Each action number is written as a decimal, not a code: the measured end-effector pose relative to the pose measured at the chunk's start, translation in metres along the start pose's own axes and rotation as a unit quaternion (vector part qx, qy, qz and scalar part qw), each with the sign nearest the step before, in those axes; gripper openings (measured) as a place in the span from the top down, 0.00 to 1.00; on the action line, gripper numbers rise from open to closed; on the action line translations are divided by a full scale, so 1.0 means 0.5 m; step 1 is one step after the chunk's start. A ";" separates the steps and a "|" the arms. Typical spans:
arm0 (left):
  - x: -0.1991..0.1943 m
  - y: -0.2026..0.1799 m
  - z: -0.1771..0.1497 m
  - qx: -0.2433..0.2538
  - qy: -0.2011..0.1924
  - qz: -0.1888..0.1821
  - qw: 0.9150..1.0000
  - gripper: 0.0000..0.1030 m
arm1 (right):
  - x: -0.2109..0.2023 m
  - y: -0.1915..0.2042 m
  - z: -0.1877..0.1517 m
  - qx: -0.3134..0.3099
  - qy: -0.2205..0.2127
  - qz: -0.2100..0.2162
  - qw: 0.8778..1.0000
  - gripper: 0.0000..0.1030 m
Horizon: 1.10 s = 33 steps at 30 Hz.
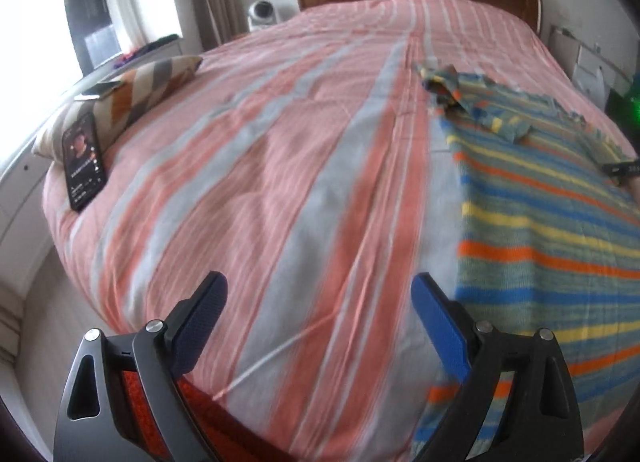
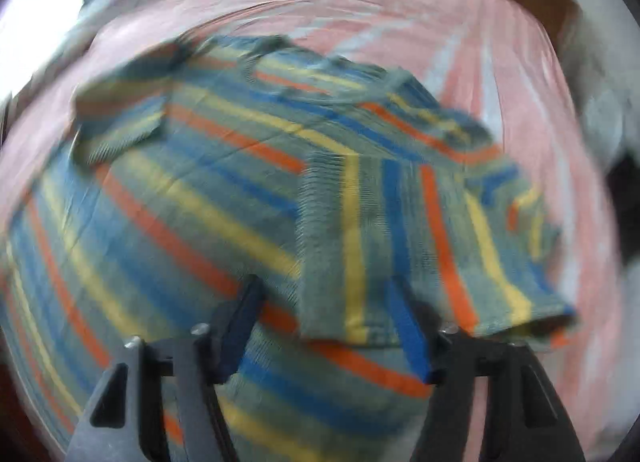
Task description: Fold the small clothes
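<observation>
Striped bedspread (image 1: 280, 182) lies below both down-tilted tools: left tool (image 1: 318, 282) gapes empty, right tool (image 2: 324, 282) seemingly parted around shirt sleeve (image 2: 348, 230).

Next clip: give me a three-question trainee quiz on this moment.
1. True or false: the left gripper holds the striped shirt.
2. What rests against the pillow? A phone, B book, C cup.
3. Fill in: the shirt lies on the ____.
Key: 1 false, its jaws stand open with nothing between them; 2 A; 3 bed.
</observation>
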<state>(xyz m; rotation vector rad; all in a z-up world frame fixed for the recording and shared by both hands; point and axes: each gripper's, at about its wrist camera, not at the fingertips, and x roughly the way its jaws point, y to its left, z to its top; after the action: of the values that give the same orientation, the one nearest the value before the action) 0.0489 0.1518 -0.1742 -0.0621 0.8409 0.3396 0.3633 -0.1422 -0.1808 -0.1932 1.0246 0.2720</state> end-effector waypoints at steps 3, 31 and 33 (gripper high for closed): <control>0.016 0.010 0.000 -0.003 0.013 -0.007 1.000 0.09 | -0.071 -0.111 -0.024 0.093 -0.050 -0.020 0.994 0.95; 0.032 0.004 -0.016 -0.010 0.028 0.017 0.999 0.06 | -0.181 -0.523 -0.376 0.464 -0.093 0.008 0.881 0.99; 0.034 0.009 -0.015 -0.015 0.033 0.015 0.999 0.06 | -0.183 -0.520 -0.378 0.457 -0.092 -0.010 0.885 0.99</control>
<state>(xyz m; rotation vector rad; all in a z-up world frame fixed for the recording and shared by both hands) 0.0524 0.1594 -0.1918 -0.0886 0.9040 0.3797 0.2456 -0.4551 -0.1895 0.6702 0.8664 -0.2288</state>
